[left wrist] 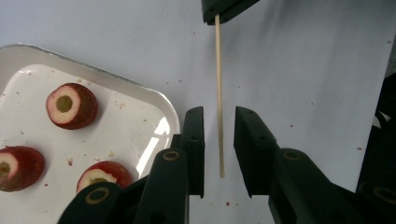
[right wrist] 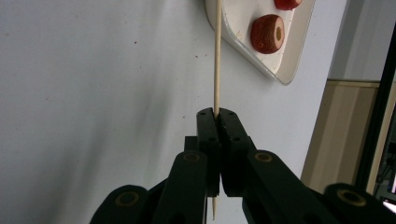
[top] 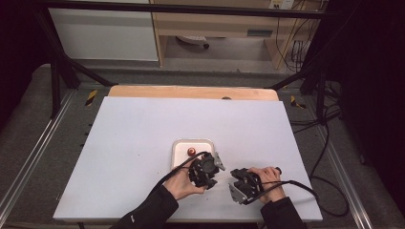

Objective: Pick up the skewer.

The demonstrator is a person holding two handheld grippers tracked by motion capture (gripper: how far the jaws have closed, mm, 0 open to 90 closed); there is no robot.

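Skewer is the thing in hand: thin pale wood stick, straight, bare, nothing threaded on it yet. R gripper is clamped tight on it near one end, jaws fully together w/ the stick pinched between the pads; a short pointed tip pokes out behind the jaws in the right gripper view.

L gripper has jaws narrowly apart, and the skewer's free end runs down the gap between them w/o touching either pad, so not gripped there. Key relation: the stick's long axis lies straight along the L jaws' own line, running from the R gripper across to the L, just above the table. Hands sit close together at the near edge in the high view, L nearer the tray.

Farther out: white tray, just beside the L jaws, holding red fruit chunks w/ cored pale centres, some crumbs around. Prob next step is spearing a chunk; the tray lies off to the side of the stick's axis, so it'd need re-aiming.
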